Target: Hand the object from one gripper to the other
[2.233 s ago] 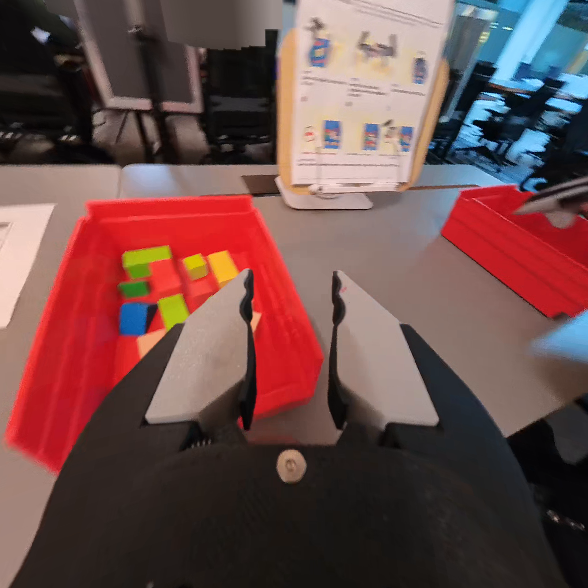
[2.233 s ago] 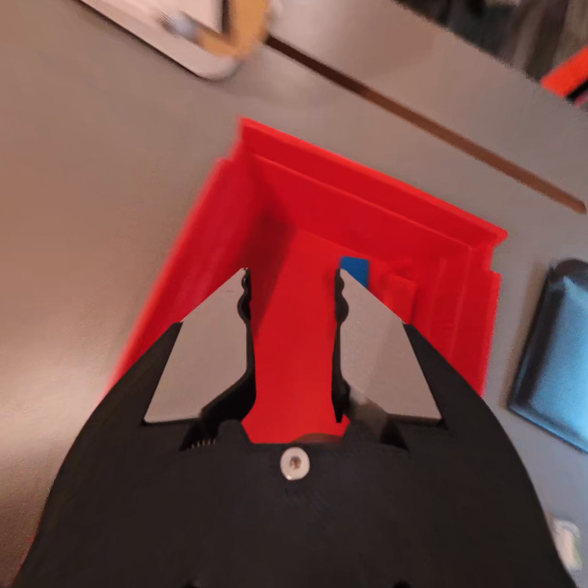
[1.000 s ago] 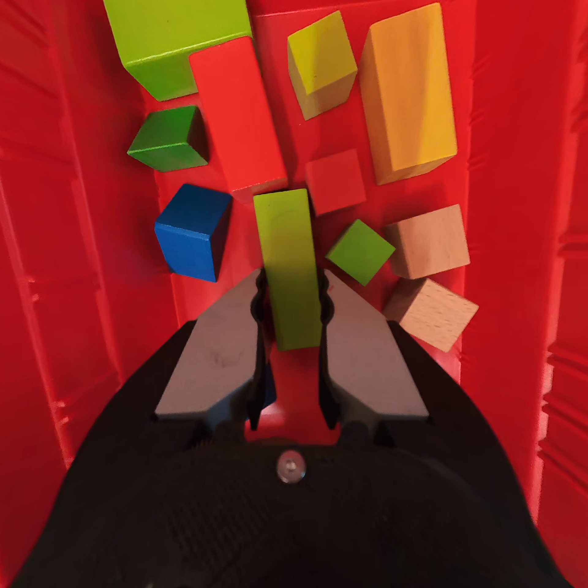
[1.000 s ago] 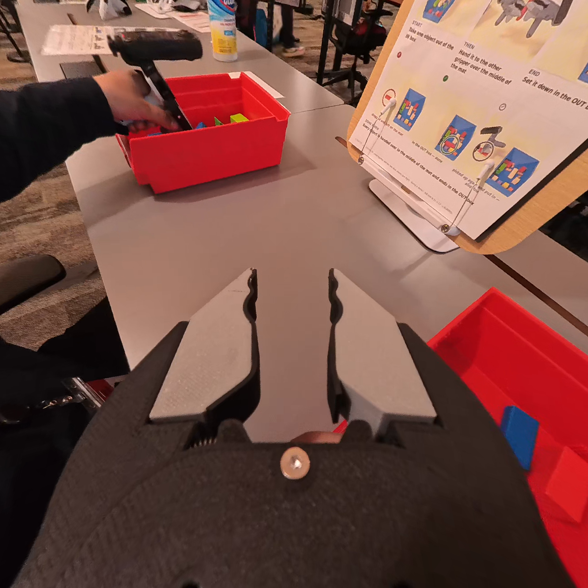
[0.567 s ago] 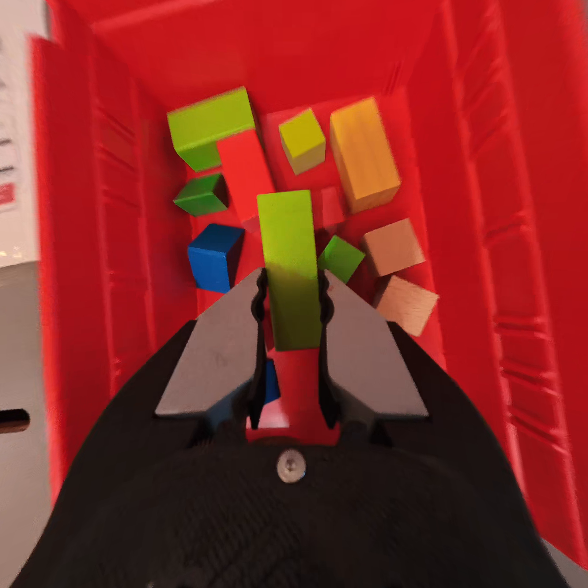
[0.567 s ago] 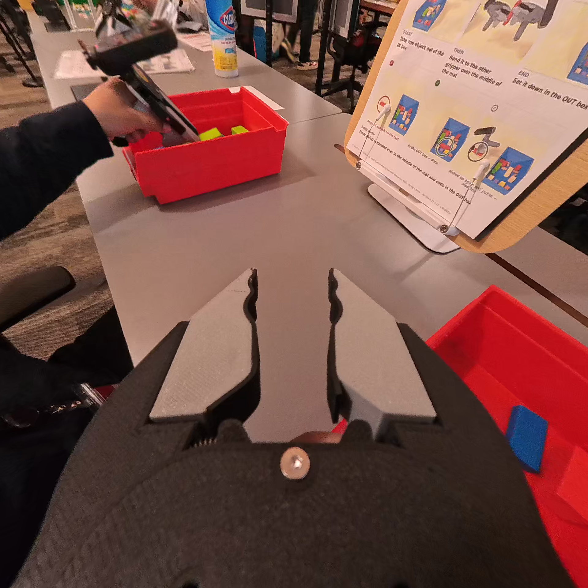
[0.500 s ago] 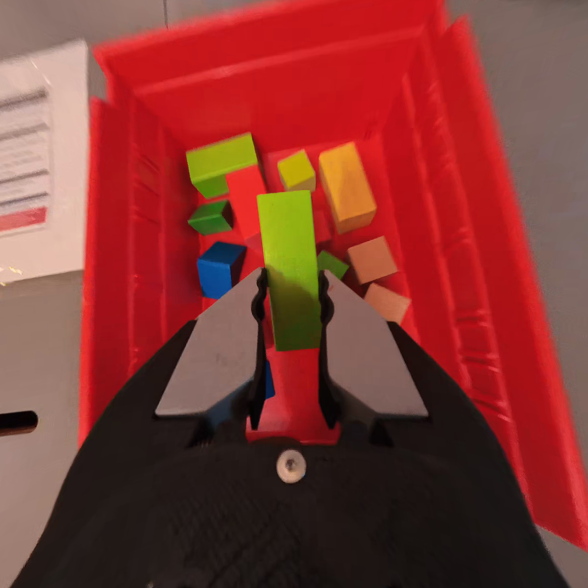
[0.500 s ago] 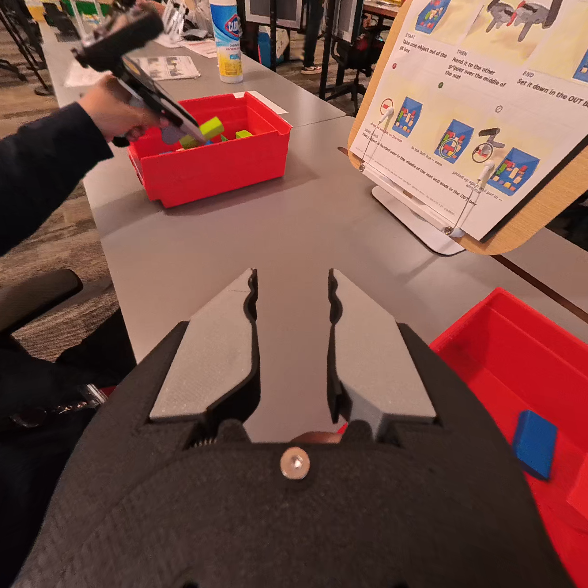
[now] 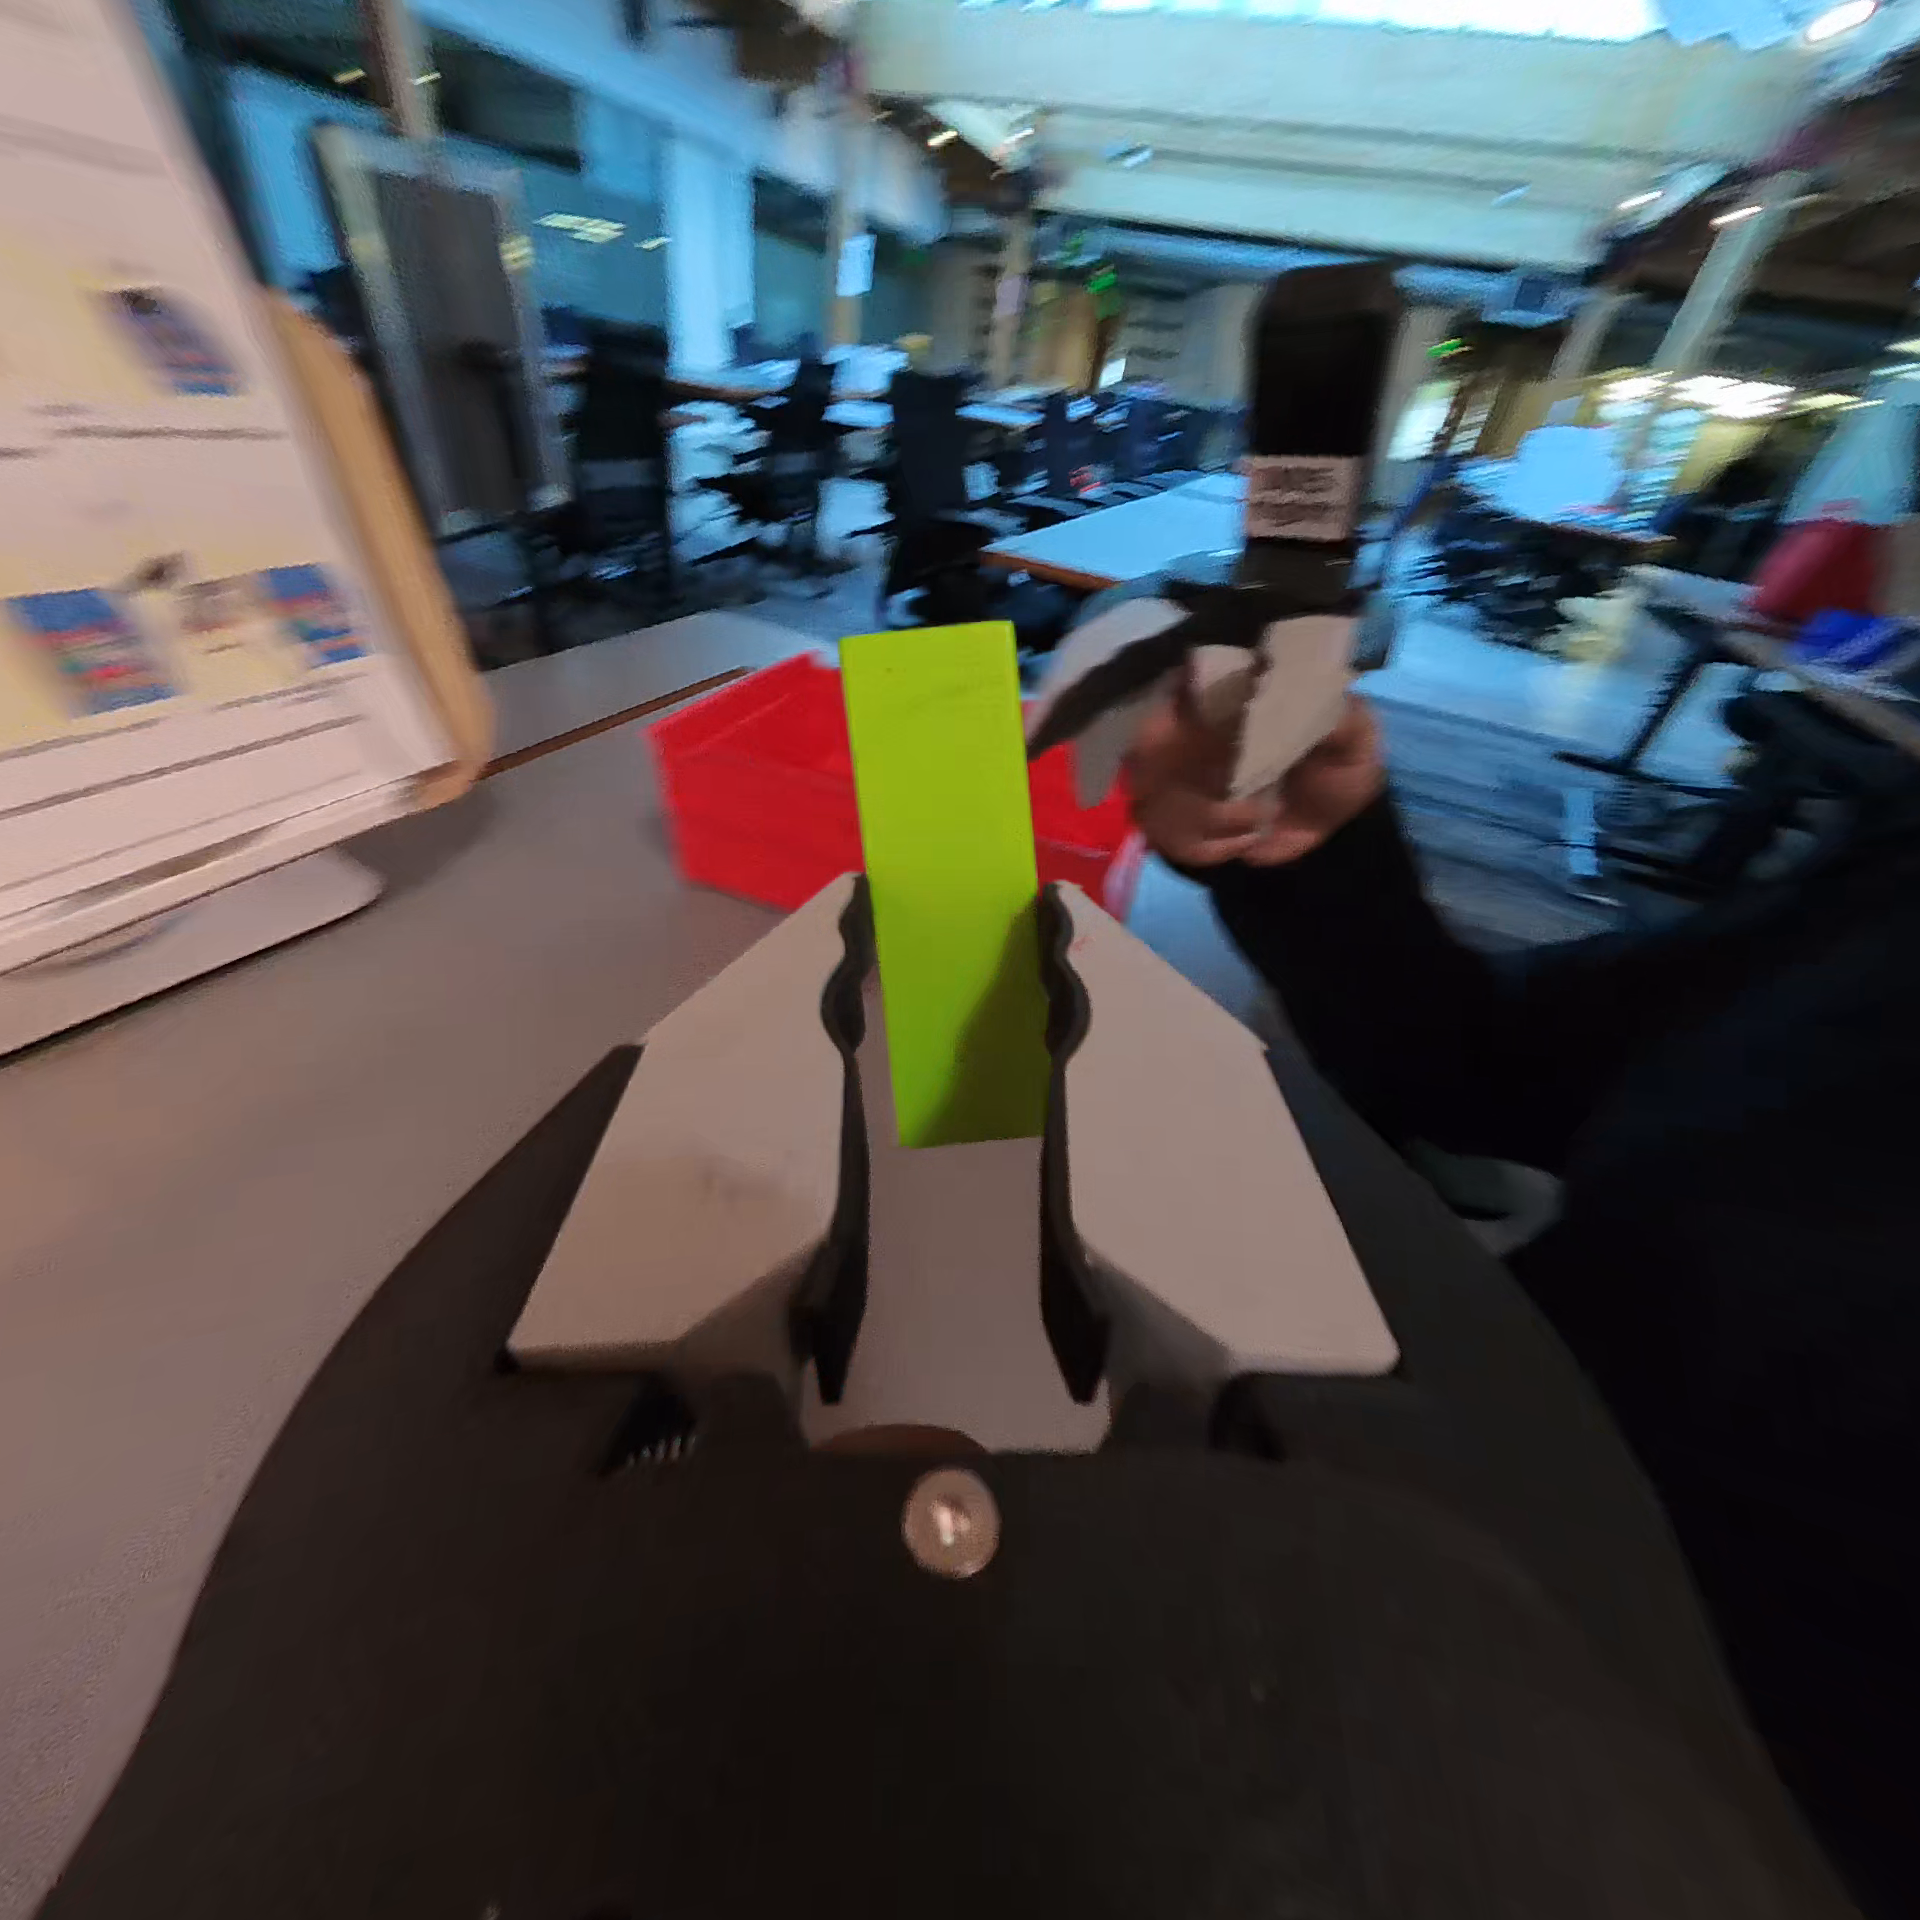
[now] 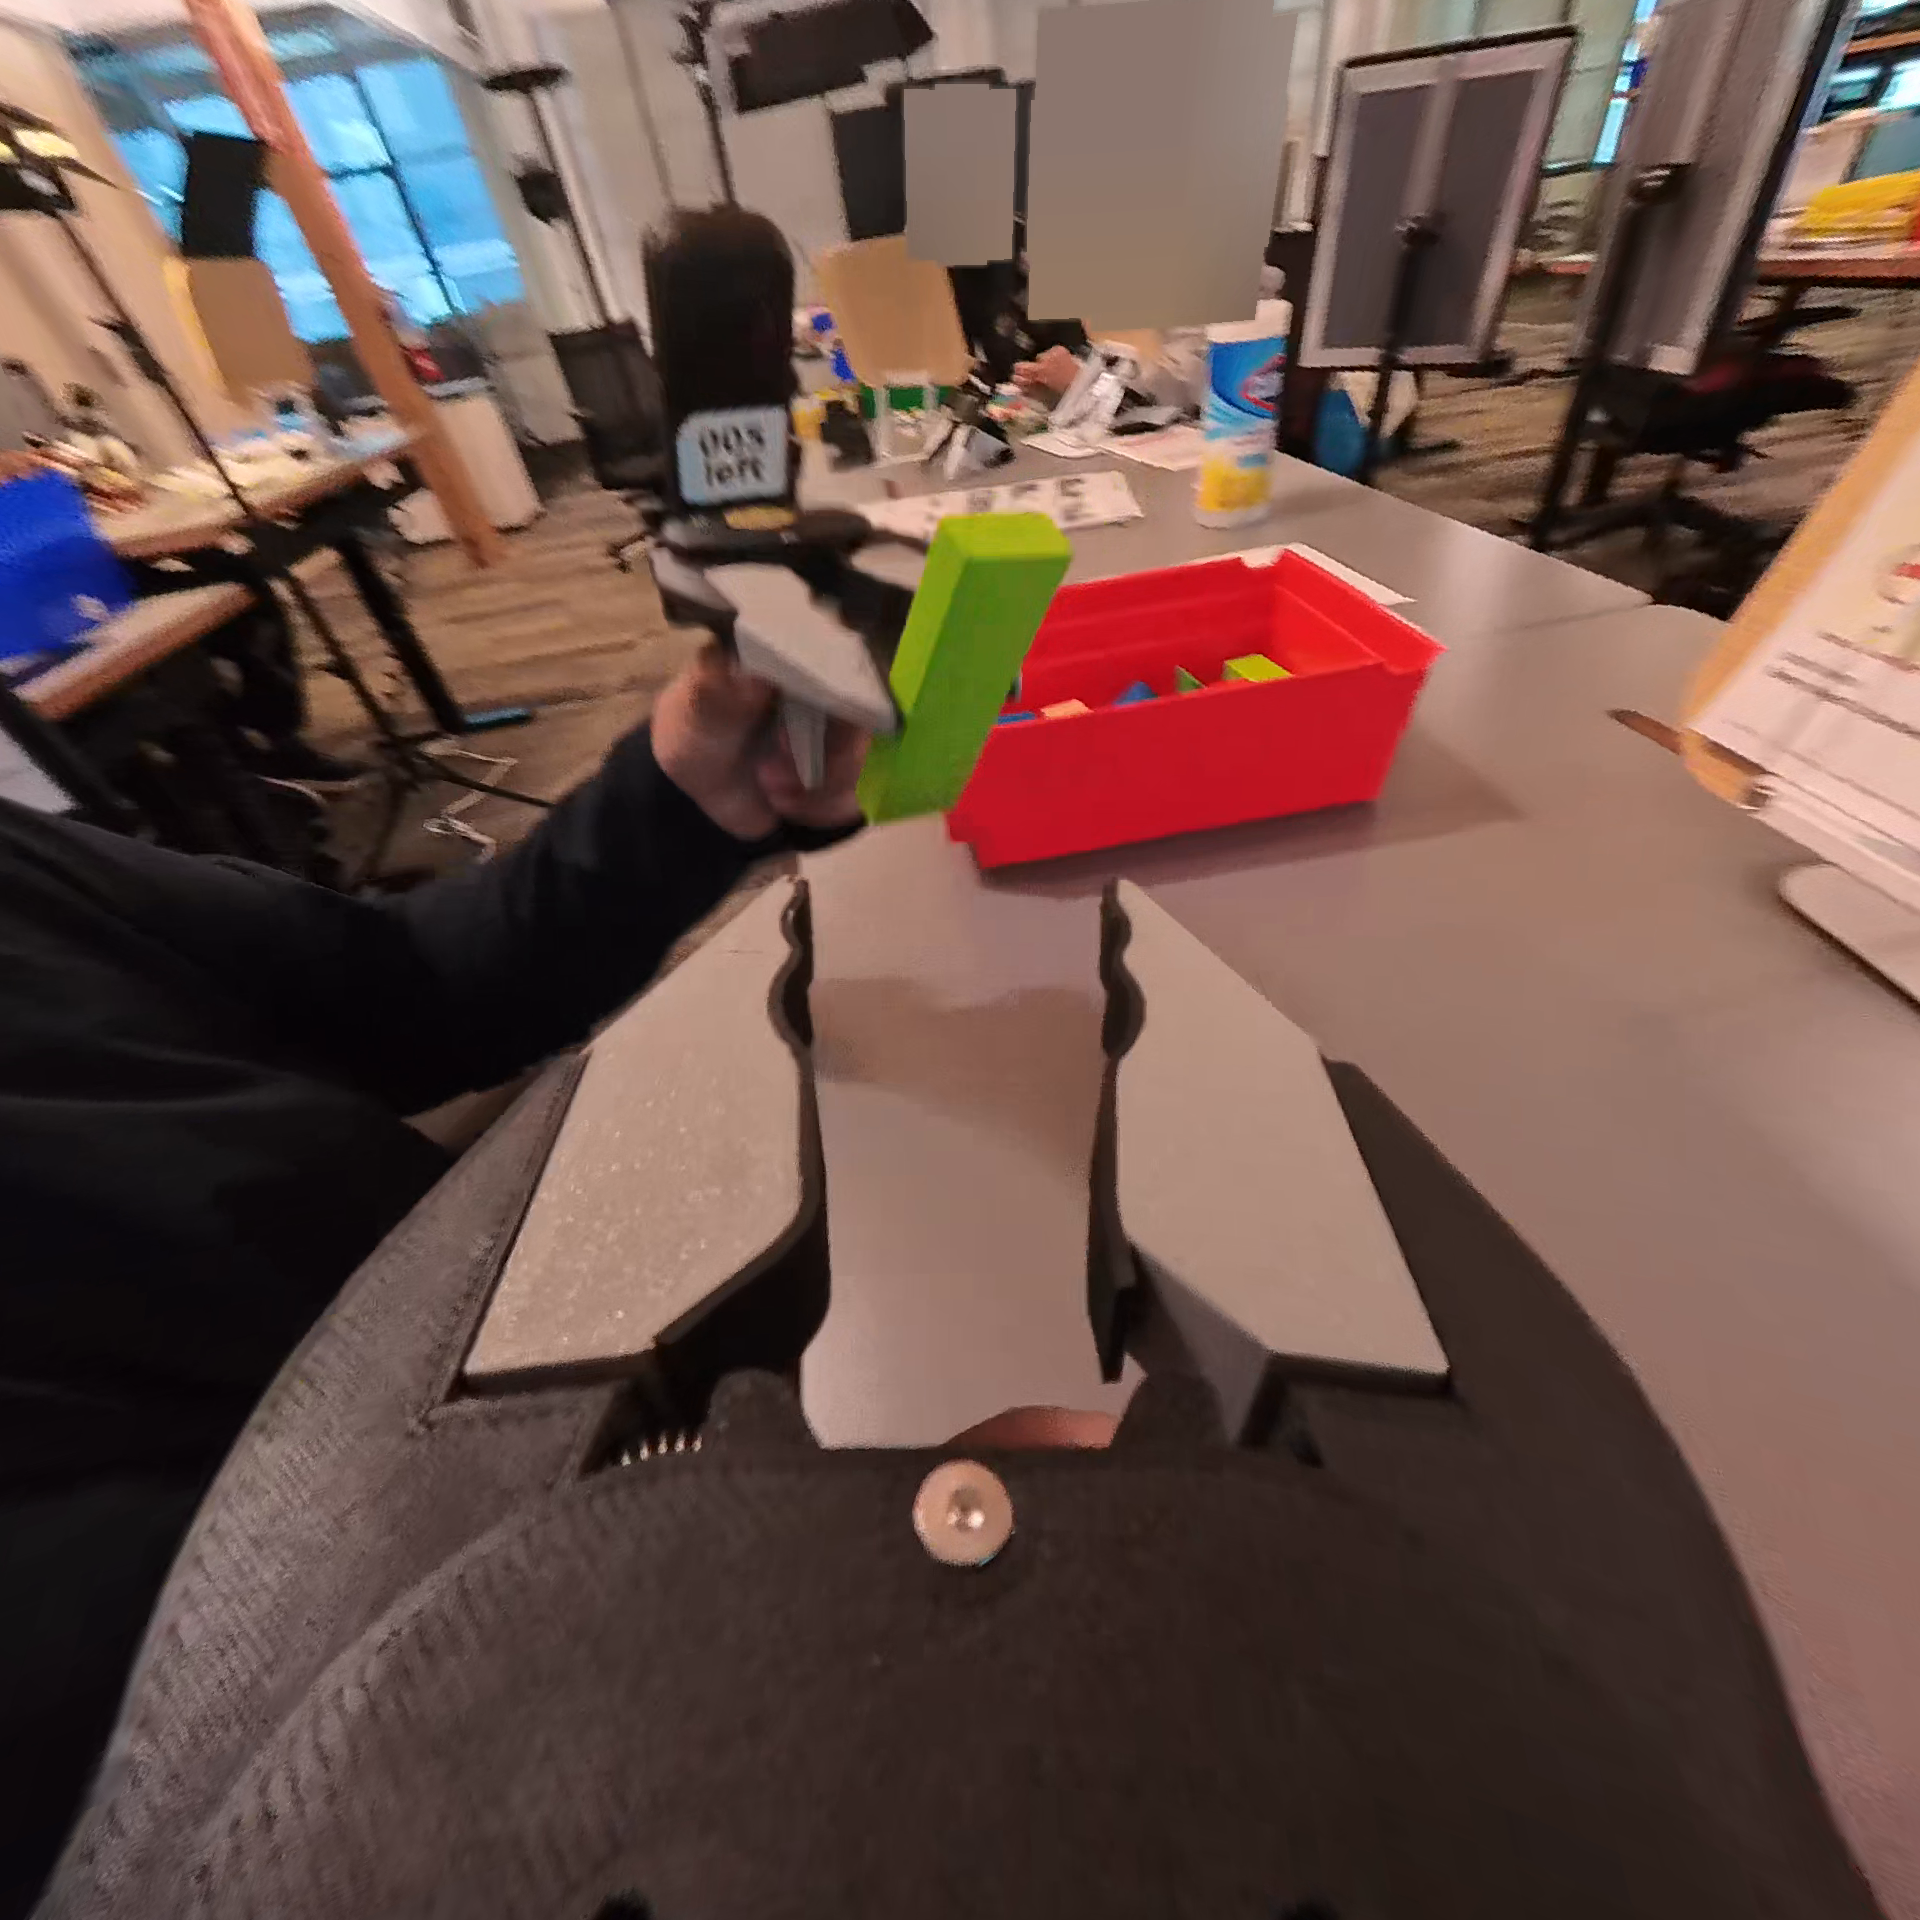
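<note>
**Green block out of the bin, right gripper opened wider for the handover**

The left gripper (image 9: 951,914) is clamped on the long lime-green block (image 9: 940,831), both pads pressed on its sides, lower end between the fingers, upper part sticking out. A second ago that block was being gripped down inside the red bin of blocks (image 10: 1195,727); now it is lifted clear and held in the air over the grey table (image 10: 1455,987), beside the bin, tilted, as seen from the right wrist view (image 10: 966,665).

The right gripper (image 10: 951,935) holds nothing. Its fingers stand wider apart than half a second ago, only bare table between them. It now faces the block rather than the second red bin (image 9: 748,790), but is well apart from it.

Judgement: pick step done, handover not yet started. Next, the right gripper needs to close the distance and take the free upper end. Left must not let go before then.
</note>
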Available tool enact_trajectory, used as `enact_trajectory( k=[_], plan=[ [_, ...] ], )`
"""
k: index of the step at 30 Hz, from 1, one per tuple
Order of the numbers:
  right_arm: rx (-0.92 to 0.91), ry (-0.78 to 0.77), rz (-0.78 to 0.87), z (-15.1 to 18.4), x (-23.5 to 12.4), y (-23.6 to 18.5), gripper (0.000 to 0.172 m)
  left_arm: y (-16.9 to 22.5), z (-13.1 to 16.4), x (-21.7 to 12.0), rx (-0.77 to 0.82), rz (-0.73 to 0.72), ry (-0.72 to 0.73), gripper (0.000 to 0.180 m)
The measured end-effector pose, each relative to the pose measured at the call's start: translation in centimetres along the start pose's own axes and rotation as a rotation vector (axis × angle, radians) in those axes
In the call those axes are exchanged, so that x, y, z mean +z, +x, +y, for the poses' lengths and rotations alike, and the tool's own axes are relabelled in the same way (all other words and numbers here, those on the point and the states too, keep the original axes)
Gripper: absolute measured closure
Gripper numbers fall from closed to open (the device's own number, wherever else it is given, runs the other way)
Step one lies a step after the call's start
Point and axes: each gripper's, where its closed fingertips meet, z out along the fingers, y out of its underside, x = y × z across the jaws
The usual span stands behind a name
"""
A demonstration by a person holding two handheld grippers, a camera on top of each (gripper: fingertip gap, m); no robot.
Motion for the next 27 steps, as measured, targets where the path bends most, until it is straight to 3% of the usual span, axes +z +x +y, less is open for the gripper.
enact_trajectory(
  k=[3, 10, 14, 22, 23, 25, 27],
  plan=[
    [0.029, 0.048, -0.064, -0.5, 0.3, -1.2, 0.115, 4.7, 0.5, 2.8, 0.017, 0.178, 0.042, 0.152],
    [0.026, 0.085, -0.143, -1.0, 0.9, -3.2, 0.116, 7.3, 1.5, 5.5, 0.086, 0.219, 0.057, 0.152],
    [0.023, 0.082, -0.153, -0.8, 1.2, -3.4, 0.139, 7.3, 2.0, 5.9, 0.065, 0.214, 0.051, 0.152],
    [0.050, 0.063, -0.150, -0.3, 1.7, -2.8, 0.140, 6.5, 2.7, 6.0, -0.018, 0.211, 0.035, 0.153],
    [0.055, 0.066, -0.143, -0.4, 1.4, -2.5, 0.140, 6.4, 2.7, 5.8, -0.037, 0.216, 0.027, 0.153],
    [0.045, 0.075, -0.057, -1.1, -0.1, -0.5, 0.140, 5.5, 2.3, 4.9, -0.068, 0.191, 0.003, 0.137],
    [0.010, 0.070, 0.150, -2.0, -3.6, 3.8, 0.140, 3.5, 1.8, 2.8, -0.078, 0.088, -0.018, 0.133]
  ],
)
